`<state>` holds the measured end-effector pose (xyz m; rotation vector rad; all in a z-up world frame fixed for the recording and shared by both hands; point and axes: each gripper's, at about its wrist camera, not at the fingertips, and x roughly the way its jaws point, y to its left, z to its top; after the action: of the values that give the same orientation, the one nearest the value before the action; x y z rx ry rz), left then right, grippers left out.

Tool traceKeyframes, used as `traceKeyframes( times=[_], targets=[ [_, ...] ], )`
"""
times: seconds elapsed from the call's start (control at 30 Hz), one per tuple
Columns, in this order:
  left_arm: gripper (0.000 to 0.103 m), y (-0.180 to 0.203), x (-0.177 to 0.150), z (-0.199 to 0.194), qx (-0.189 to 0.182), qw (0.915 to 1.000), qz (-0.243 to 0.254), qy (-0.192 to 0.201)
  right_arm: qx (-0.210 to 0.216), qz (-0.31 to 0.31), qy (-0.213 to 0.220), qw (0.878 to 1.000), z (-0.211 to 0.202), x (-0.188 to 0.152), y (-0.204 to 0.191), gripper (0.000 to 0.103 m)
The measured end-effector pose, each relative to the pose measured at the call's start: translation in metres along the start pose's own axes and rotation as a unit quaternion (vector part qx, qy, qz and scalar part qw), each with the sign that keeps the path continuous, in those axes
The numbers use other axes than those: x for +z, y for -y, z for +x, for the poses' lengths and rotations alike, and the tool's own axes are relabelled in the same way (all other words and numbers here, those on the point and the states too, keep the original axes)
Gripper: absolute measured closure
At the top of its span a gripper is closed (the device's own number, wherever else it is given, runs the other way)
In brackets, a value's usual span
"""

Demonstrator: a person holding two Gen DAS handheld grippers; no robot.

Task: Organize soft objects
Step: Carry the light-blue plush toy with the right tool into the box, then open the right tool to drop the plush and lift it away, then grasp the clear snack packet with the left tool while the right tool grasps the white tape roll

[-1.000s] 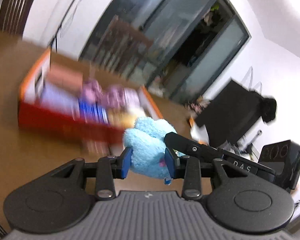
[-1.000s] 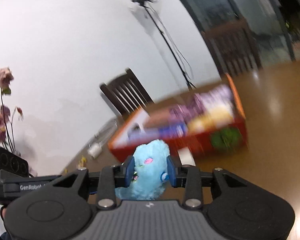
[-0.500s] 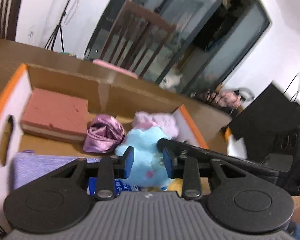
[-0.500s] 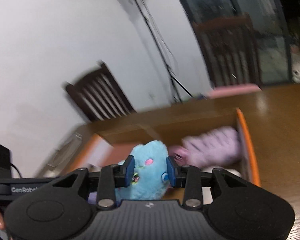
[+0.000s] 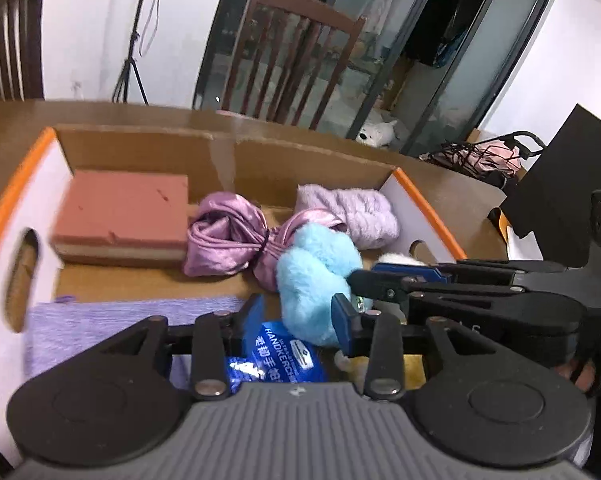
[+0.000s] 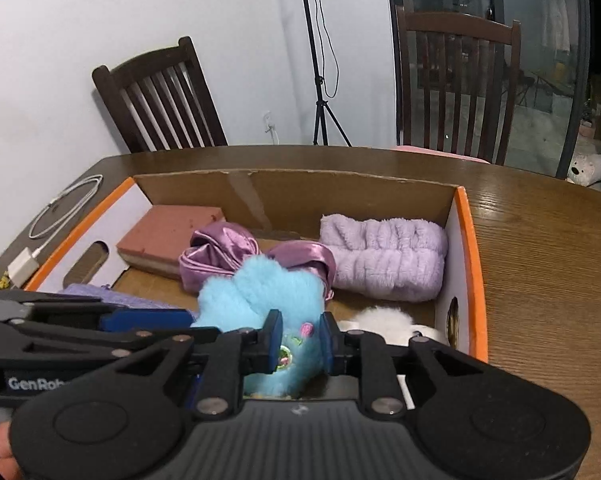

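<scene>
A fluffy blue plush toy (image 5: 316,276) (image 6: 260,300) hangs low inside the orange-rimmed cardboard box (image 5: 228,160) (image 6: 466,248). My right gripper (image 6: 298,340) is shut on the toy's lower part. My left gripper (image 5: 298,314) stands open around the toy, fingers apart, right finger near the fur. In the box lie a pink foam block (image 5: 124,212), a shiny purple satin bundle (image 5: 228,236), a lilac fleece roll (image 6: 384,256), a lavender cloth (image 5: 112,324), a blue handkerchief pack (image 5: 276,356) and a white fluffy thing (image 6: 384,320).
The box stands on a brown wooden table (image 6: 548,264). A white charger and cable (image 6: 56,216) lie left of the box. Wooden chairs (image 6: 160,100) stand behind the table, with a tripod (image 6: 320,80) and glass doors beyond. A black bag (image 5: 560,184) sits at the right.
Both grippers carried the blue toy over the box and lowered it inside. My left gripper's fingers have spread apart from the toy; the right stays shut on it.
</scene>
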<state>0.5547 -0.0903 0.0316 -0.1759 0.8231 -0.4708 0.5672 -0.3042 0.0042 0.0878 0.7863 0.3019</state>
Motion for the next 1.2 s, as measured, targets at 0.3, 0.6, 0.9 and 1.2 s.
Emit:
traceKeyframes(
  times=[0.3, 0.6, 0.9, 1.2],
  targets=[
    [0.050, 0.030, -0.001, -0.126, 0.031, 0.9946, 0.047, 0.087, 0.001, -0.027, 0.092, 0.995, -0.125, 0.003, -0.021, 0.063],
    [0.021, 0.060, -0.064, -0.220, 0.063, 0.9827, 0.083, 0.153, -0.001, -0.047, 0.162, 0.986, -0.233, -0.044, -0.040, 0.046],
    [0.003, 0.074, -0.187, -0.267, 0.113, 0.9624, 0.112, 0.220, 0.004, -0.077, 0.194, 0.978, -0.265, -0.167, -0.065, 0.025],
    [0.002, 0.070, -0.271, -0.268, 0.127, 0.9705, 0.092, 0.183, 0.029, -0.056, 0.168, 0.984, -0.257, -0.263, -0.086, 0.023]
  ],
)
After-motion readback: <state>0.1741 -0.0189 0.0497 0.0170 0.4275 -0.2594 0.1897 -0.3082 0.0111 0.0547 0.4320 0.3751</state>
